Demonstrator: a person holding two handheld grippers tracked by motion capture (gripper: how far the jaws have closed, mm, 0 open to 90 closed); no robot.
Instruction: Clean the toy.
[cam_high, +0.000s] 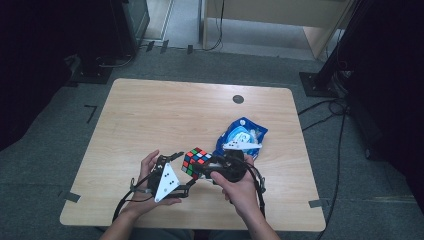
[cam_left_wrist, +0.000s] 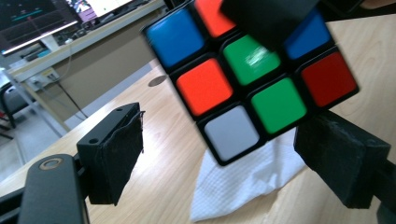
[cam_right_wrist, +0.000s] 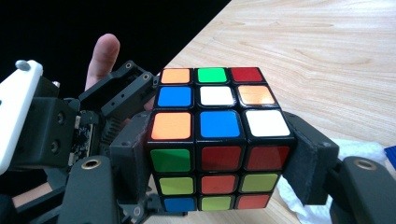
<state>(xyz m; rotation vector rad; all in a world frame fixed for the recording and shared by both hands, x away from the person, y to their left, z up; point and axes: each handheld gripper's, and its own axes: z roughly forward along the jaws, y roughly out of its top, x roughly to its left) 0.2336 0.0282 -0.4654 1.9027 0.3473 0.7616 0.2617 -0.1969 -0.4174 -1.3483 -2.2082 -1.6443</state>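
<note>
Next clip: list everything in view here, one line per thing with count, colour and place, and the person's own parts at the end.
Rubik's cube: one, black frame with mixed colour stickers, held above the near middle of the table between the right gripper's pads.
White paper tissue: one, white, lying on the table under the cube.
Blue packet: one, blue and white, on the table's right side behind the hands.
Table: one, light wood, with a round dark grommet near its far edge.
Left gripper: one, black, jaws apart either side of the cube's corner, pads not pressing it.
Right gripper: one, black, shut on the cube.
Hands: two, the left hand and the right hand, at the table's near edge.
</note>
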